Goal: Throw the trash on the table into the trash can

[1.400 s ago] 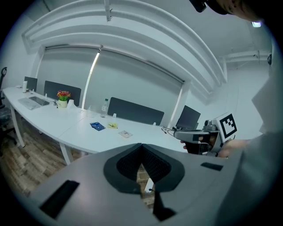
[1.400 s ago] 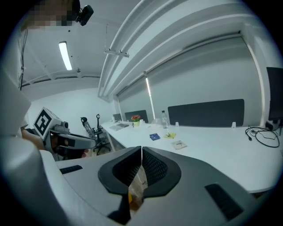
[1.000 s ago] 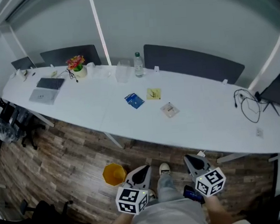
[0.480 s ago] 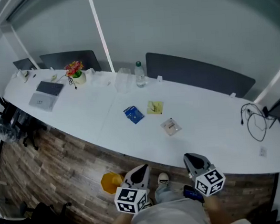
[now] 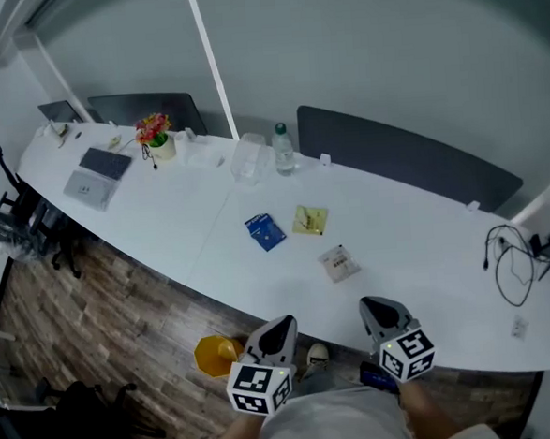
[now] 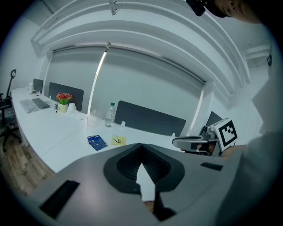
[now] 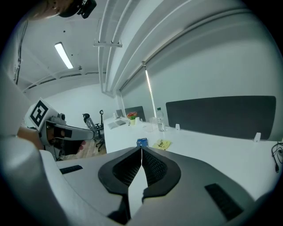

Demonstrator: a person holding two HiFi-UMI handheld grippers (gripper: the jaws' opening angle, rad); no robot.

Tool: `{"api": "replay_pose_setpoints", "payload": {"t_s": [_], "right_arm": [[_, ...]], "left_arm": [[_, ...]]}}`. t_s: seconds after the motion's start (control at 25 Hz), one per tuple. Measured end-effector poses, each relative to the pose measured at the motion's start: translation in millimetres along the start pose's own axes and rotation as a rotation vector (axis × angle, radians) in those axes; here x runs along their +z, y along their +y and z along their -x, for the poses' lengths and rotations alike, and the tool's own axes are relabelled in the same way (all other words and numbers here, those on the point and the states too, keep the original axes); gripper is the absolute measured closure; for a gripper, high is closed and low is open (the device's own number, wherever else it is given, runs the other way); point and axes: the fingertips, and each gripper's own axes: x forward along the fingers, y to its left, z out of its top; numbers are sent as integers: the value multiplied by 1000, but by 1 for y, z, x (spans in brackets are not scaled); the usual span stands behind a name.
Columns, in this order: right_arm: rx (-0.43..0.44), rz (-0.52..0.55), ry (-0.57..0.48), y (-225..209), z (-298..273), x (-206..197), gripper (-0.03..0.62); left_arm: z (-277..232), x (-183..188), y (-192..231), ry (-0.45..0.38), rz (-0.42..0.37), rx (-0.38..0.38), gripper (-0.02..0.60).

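Note:
Three pieces of trash lie on the white table (image 5: 418, 251): a blue packet (image 5: 266, 231), a yellow packet (image 5: 311, 220) and a pale clear wrapper (image 5: 338, 263). The orange trash can (image 5: 216, 355) stands on the wood floor at the table's near edge, just left of my left gripper (image 5: 281, 328). My right gripper (image 5: 375, 308) hangs over the table's front edge. Both are shut and empty, short of the trash. The left gripper view shows the blue packet (image 6: 96, 141) and yellow packet (image 6: 118, 140) ahead; the right gripper view shows them too, blue packet (image 7: 142, 142), yellow packet (image 7: 162, 144).
A water bottle (image 5: 282, 149), a clear container (image 5: 250, 159), a flower pot (image 5: 157, 138) and a laptop (image 5: 98, 173) sit along the table's far side. Cables (image 5: 509, 263) lie at the right. Dark chairs (image 5: 402, 158) stand behind the table, office chairs (image 5: 13, 232) at the left.
Both grippers have come forward toward the table together. The table's front edge now lies under the right gripper, and the trash can sits closer beside the left one.

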Motion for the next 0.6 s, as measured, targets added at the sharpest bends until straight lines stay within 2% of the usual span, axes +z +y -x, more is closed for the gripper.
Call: {"api": "replay_pose_setpoints", "payload": {"t_s": [0.28, 0.6], "right_arm": [[-9, -16, 7, -6, -3, -2, 563], [-61, -64, 50, -14, -15, -14, 563]], "left_arm": [[-11, 4, 7, 22, -3, -17, 581], [-21, 3, 18, 67, -11, -54, 581]]}}
